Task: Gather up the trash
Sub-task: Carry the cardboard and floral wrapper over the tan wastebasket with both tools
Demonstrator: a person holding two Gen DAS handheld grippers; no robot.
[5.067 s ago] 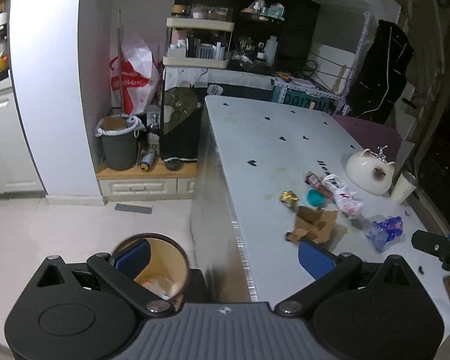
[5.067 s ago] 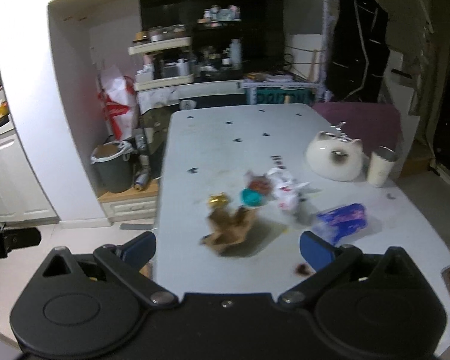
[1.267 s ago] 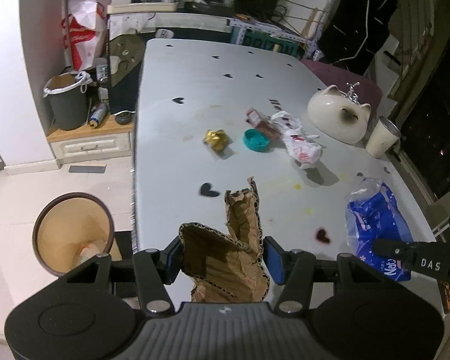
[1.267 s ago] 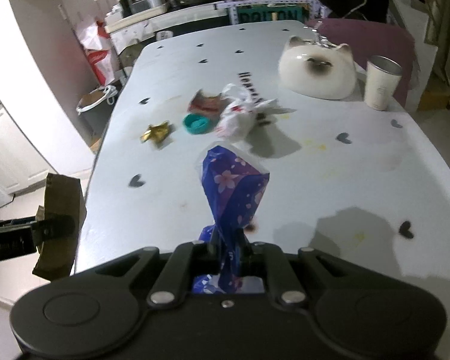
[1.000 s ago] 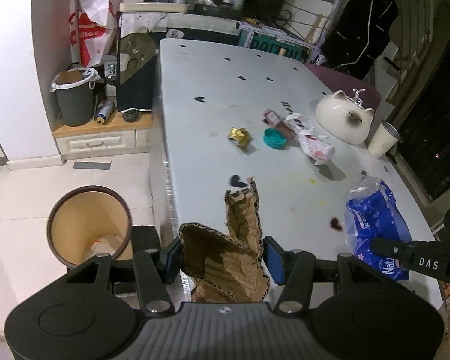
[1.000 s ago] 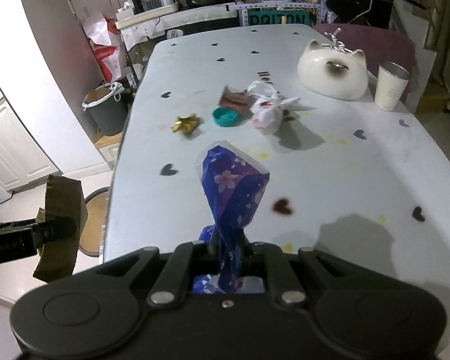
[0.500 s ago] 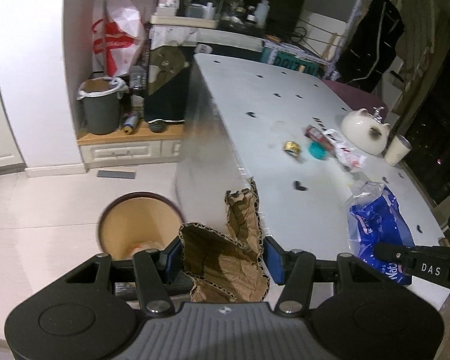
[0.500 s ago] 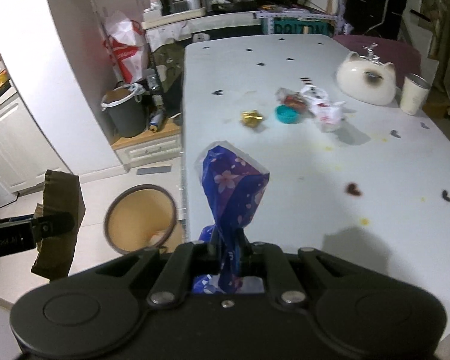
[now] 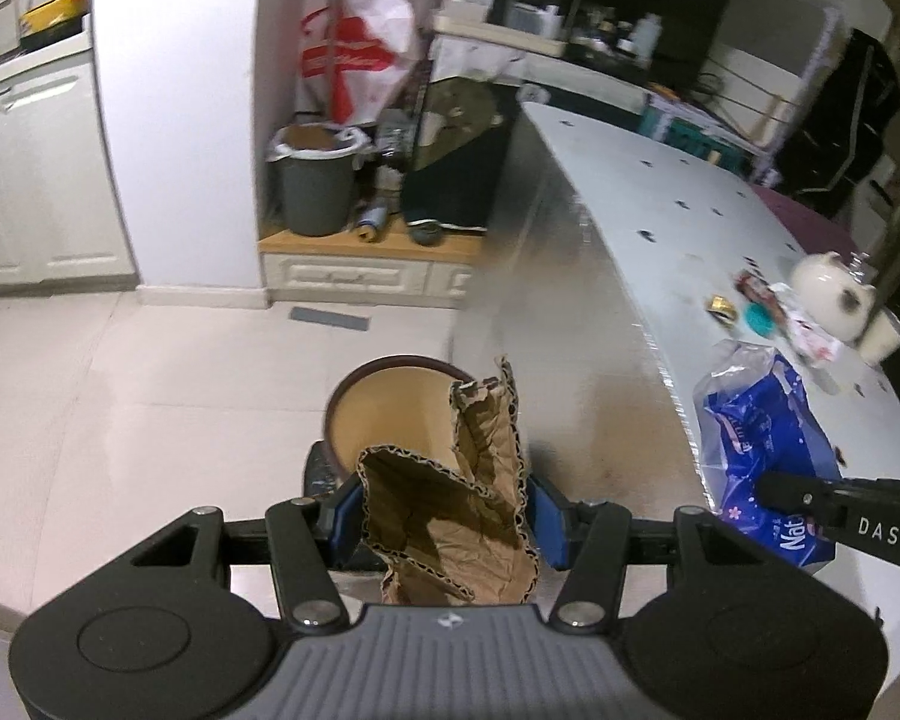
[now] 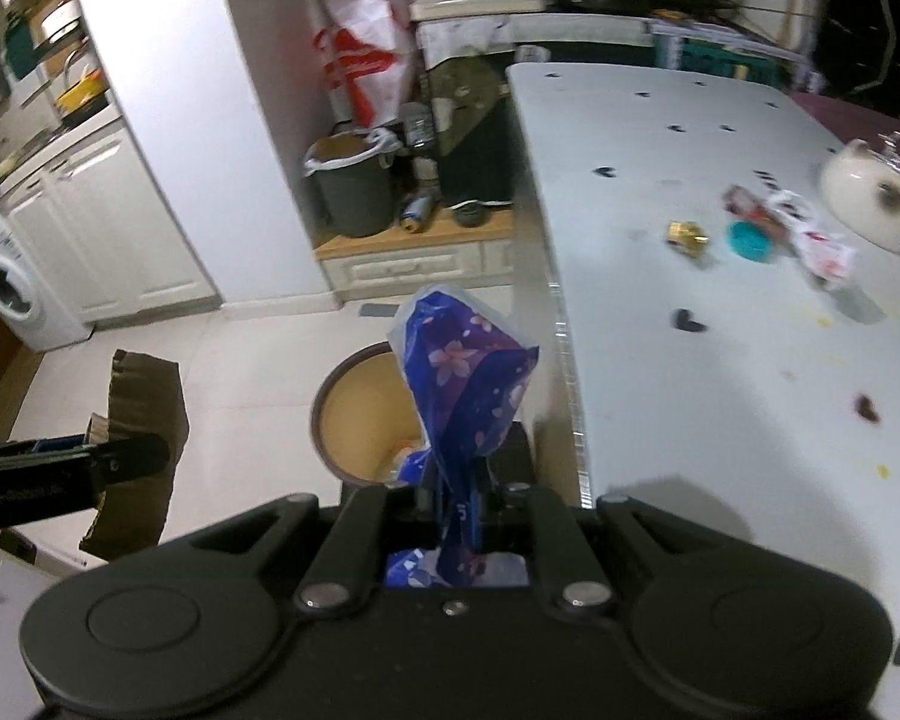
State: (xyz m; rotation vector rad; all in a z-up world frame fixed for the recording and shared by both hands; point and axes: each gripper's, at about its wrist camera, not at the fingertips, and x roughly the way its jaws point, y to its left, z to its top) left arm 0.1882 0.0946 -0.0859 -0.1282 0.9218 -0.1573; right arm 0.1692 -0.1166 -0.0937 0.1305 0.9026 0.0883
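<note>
Beside the table's (image 9: 642, 222) near edge: left gripper (image 9: 444, 516) clamped on torn cardboard (image 9: 450, 498), right gripper (image 10: 453, 510) pinched tight on blue wrapper (image 10: 468, 396) (both short of the round bin (image 9: 390, 414)); early release risks floor litter.

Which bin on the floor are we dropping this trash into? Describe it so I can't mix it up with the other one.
Start at the long white table and look at the floor tiles beside its near edge. The round bin there has a dark brown rim and a tan inside, with no liner. The other one, a grey bin by the wall, has a white bag tied over its rim.
</note>
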